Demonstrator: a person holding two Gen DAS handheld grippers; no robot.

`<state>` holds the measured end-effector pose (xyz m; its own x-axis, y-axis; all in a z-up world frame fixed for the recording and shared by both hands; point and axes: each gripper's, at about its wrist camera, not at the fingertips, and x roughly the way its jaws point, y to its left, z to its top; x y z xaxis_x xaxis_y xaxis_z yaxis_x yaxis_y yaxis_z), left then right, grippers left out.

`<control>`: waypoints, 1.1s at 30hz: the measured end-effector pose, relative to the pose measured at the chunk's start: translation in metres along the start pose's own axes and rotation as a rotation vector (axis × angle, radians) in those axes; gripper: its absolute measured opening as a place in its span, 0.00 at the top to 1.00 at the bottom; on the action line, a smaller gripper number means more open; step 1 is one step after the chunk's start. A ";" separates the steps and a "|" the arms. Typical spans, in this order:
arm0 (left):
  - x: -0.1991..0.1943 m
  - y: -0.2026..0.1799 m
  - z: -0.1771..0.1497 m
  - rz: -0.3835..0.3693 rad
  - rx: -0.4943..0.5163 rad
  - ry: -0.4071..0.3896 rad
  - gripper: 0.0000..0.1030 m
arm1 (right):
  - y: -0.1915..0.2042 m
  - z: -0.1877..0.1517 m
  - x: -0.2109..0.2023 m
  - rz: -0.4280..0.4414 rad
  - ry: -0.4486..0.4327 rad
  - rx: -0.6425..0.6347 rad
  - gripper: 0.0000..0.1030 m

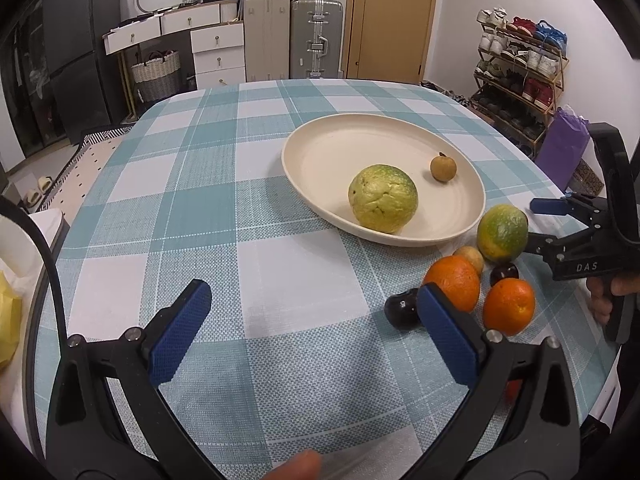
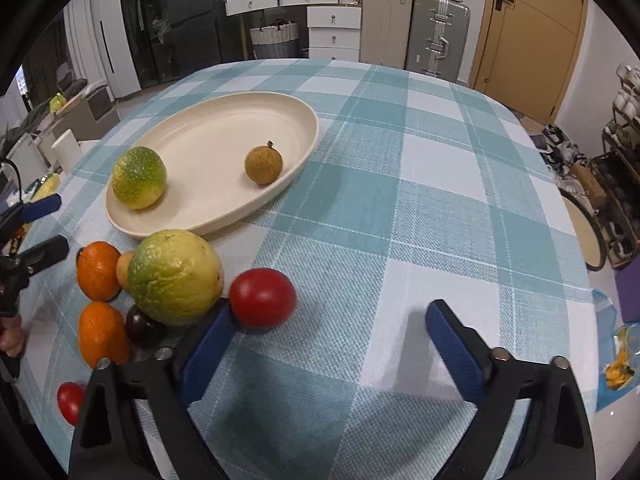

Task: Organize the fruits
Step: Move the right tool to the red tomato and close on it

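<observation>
While suitcases (image 1: 294,36), a drawer unit (image 1: 218,54) and a shoe rack (image 1: 520,76) line the far walls, the checked tablecloth (image 1: 200,208) carries a cream oval plate (image 1: 320,152) with a green-yellow citrus (image 1: 383,199) and a small brown fruit (image 1: 443,167) inside it. Just beside the plate's near rim sits a cluster: another green citrus (image 2: 174,278), two oranges (image 2: 98,270) (image 2: 102,338), dark plums (image 2: 140,324), and a red tomato (image 2: 262,297); a second tomato (image 2: 70,402) lies apart at the table edge. The left gripper (image 1: 314,320) hovers low over bare cloth, jaws spread wide and holding nothing, its right finger just in front of a plum. The right gripper (image 2: 332,336) is likewise spread wide and empty, its left finger close against the tomato; contact cannot be told. Both point toward the far wall.
</observation>
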<state>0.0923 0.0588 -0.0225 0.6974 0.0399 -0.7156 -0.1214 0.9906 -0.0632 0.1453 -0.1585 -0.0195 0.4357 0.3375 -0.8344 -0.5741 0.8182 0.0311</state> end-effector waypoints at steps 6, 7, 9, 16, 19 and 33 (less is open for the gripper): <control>0.001 0.001 0.000 -0.005 -0.008 0.004 0.01 | 0.004 0.005 -0.002 0.020 -0.015 0.001 0.34; 0.001 0.001 0.000 -0.006 -0.008 0.005 0.01 | 0.005 0.004 -0.004 0.032 -0.020 0.001 0.36; 0.002 0.002 0.000 -0.004 -0.010 0.008 0.01 | 0.007 0.003 -0.005 0.040 -0.029 -0.003 0.39; 0.001 -0.001 -0.001 -0.012 -0.013 0.008 0.01 | 0.015 0.000 -0.009 0.068 -0.044 -0.001 0.63; 0.001 -0.004 -0.001 -0.021 -0.005 0.010 0.01 | 0.015 -0.001 -0.011 0.079 -0.048 0.006 0.72; -0.003 -0.025 -0.004 -0.085 0.042 0.006 0.01 | 0.008 -0.015 -0.049 0.116 -0.153 0.098 0.73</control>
<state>0.0904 0.0336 -0.0217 0.6999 -0.0452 -0.7128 -0.0324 0.9950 -0.0949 0.1094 -0.1754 0.0133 0.4746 0.4929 -0.7293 -0.5598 0.8084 0.1820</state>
